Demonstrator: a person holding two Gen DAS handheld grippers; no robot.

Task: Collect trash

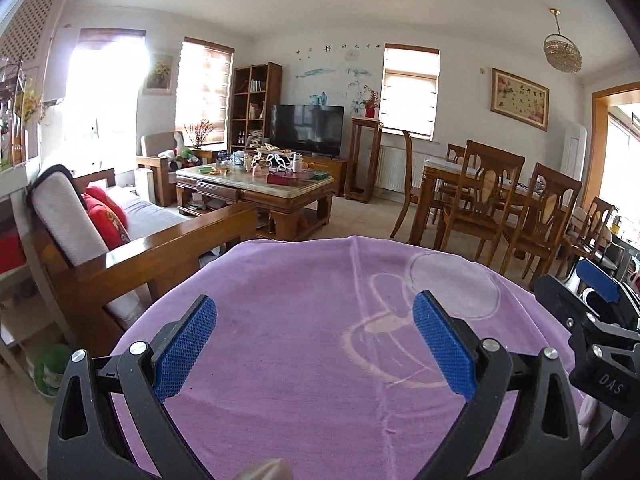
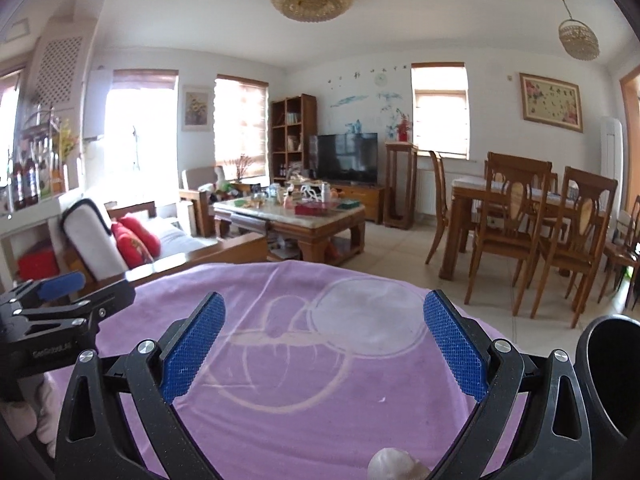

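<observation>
Both claws were spread wide with nothing in them: the left gripper (image 1: 314, 344) and right gripper (image 2: 324, 344) hovered over the purple cloth-covered table (image 2: 304, 408). The trash looked like a crumpled whitish wad (image 2: 390, 466) at the table's near edge (half cut off). I'd have tilted down first, then pinched its middle.

I see a round tabletop (image 1: 304, 360) under a purple cloth (image 2: 320, 392) with a faded pale print. A crumpled whitish wad (image 2: 390, 465) lies on the cloth at its near edge; the left view shows it too (image 1: 266, 471).
</observation>
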